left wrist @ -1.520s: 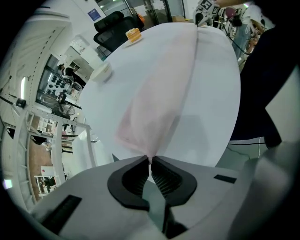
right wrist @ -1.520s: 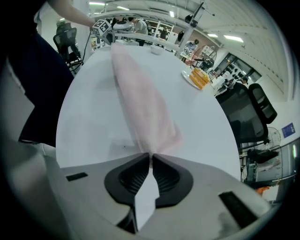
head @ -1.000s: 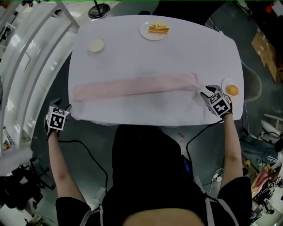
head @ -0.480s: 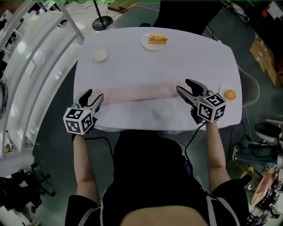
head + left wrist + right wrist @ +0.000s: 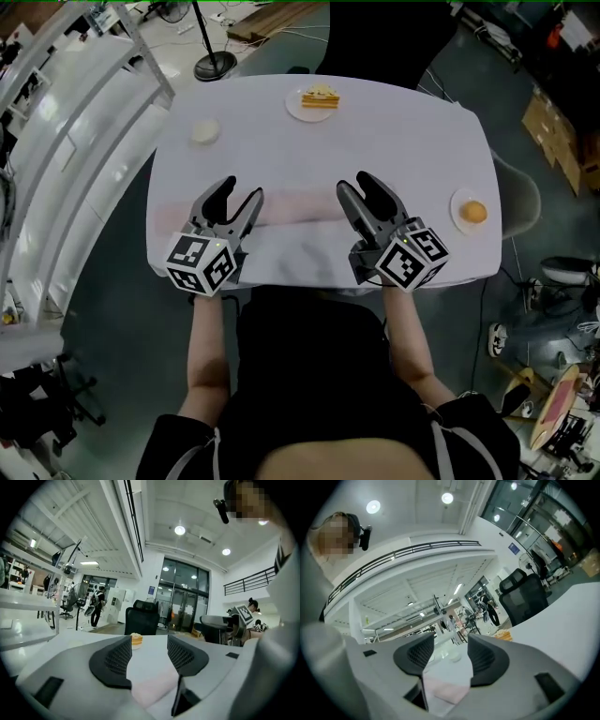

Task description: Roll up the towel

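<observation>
A long pink towel [image 5: 300,208] lies folded in a strip across the near half of the white table [image 5: 403,131]. Both grippers hang above the table's front edge, pointing away from me over the towel. My left gripper [image 5: 240,192] stands open and empty; in the left gripper view [image 5: 149,644] the towel [image 5: 152,688] shows low between the jaws, well below them. My right gripper [image 5: 356,183] is also empty and its jaws are closing; in the right gripper view [image 5: 450,641] the towel [image 5: 445,688] lies beneath. The grippers hide the strip's middle.
A plate with a cake slice [image 5: 319,98] sits at the table's far edge. A small bowl [image 5: 204,131] stands far left, and a plate with an orange [image 5: 472,212] near the right edge. A white rack [image 5: 56,141] runs along the left, with a black chair [image 5: 142,618] beyond the table.
Both grippers have risen from the table's front corners, swung inward and turned to point level over the towel. The right one has let go of the towel's right end.
</observation>
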### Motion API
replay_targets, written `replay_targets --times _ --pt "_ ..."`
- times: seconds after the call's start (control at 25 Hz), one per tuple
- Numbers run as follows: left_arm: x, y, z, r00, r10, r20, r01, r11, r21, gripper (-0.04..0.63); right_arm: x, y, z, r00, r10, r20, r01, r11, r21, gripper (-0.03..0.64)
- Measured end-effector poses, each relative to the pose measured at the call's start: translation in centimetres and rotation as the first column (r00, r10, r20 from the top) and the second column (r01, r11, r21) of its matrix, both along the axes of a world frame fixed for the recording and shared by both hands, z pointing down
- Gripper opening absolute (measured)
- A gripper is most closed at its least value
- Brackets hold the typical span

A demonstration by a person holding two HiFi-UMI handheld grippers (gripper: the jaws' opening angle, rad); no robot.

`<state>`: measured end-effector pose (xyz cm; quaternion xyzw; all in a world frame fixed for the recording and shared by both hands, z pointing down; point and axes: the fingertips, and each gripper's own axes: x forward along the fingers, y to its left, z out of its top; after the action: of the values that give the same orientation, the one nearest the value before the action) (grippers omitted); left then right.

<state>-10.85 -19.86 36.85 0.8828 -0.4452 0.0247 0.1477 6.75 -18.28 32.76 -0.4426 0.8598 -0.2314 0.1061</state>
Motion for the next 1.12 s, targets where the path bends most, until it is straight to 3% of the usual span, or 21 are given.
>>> replay_targets --times 0.12,0.32,0.52,0.88,1.0,1.12 --pt "2.5 1.7 -0.9 1.0 -0.003 -0.027 0.004 0.999 0.041 0.231 1.0 1.4 0.0 1.0 0.023 -0.017 -0.022 0.999 0.038 0.212" --pt "3.9 5.0 0.8 0.995 -0.075 -0.067 0.076 0.997 0.024 0.129 4.5 3.3 1.7 0.997 0.075 0.003 -0.075 0.997 0.022 0.045" --pt "2.1 7.2 2.1 0.968 -0.178 -0.176 0.178 0.984 -0.013 0.036 5.2 5.1 3.2 0.996 0.053 -0.066 -0.051 0.998 0.031 0.005" --pt "2.7 9.1 4.4 0.978 -0.207 -0.036 0.207 0.978 0.021 0.012 5.4 6.8 6.1 0.948 0.087 -0.307 -0.069 0.995 0.069 0.003" --pt "3.6 9.3 5.2 0.981 -0.191 0.031 0.19 0.982 0.017 0.012 6.0 6.8 6.4 0.939 0.088 -0.333 -0.072 0.996 0.06 0.003" --pt "4.1 9.6 5.7 0.981 -0.187 0.049 0.186 0.982 0.011 0.012 6.4 6.9 6.4 0.94 0.084 -0.332 -0.069 0.996 0.057 0.003"
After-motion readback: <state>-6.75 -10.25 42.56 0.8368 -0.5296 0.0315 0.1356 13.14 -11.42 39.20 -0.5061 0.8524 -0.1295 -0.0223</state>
